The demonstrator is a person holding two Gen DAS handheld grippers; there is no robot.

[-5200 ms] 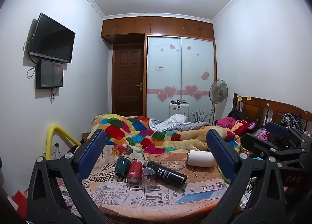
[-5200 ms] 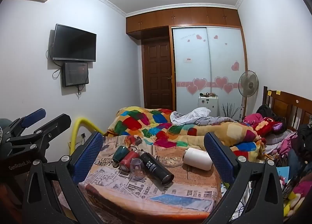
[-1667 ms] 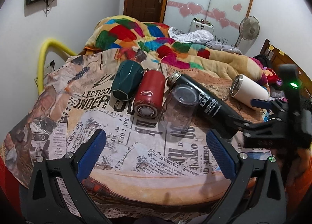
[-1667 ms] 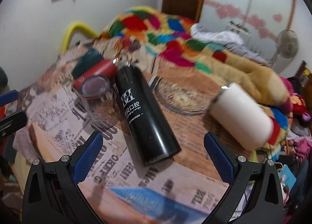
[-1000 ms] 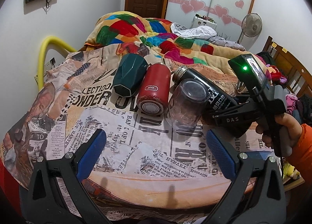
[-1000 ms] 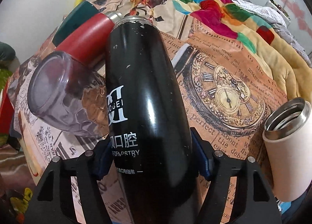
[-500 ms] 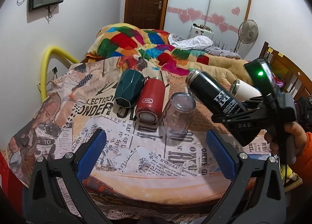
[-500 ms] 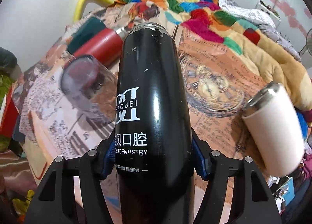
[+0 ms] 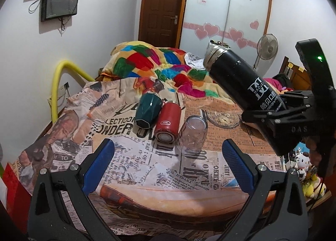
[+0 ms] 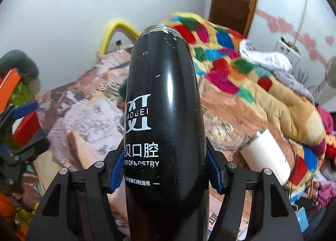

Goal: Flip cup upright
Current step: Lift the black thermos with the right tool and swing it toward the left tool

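Note:
My right gripper (image 10: 163, 167) is shut on a tall black flask (image 10: 163, 115) and holds it in the air, tilted with its steel mouth up and away. The same flask (image 9: 241, 81) shows in the left wrist view, lifted above the table at the right. A clear glass cup (image 9: 192, 133), a red cup (image 9: 168, 125) and a dark green cup (image 9: 148, 111) lie on their sides on the newspaper-print tablecloth (image 9: 126, 157). A white cup (image 10: 266, 154) lies on its side at the right. My left gripper (image 9: 168, 161) is open and empty, near the table's front edge.
A bed with a colourful quilt (image 9: 159, 62) stands behind the table. A yellow tube (image 9: 63, 77) arches at the left by the wall. A round clock print (image 9: 222, 118) marks the cloth behind the glass cup. Toys and clutter (image 9: 304, 173) lie at the right.
My right gripper closed on the black flask and has lifted it off the table, tipping its mouth upward. My left gripper has pulled back a little and stays open.

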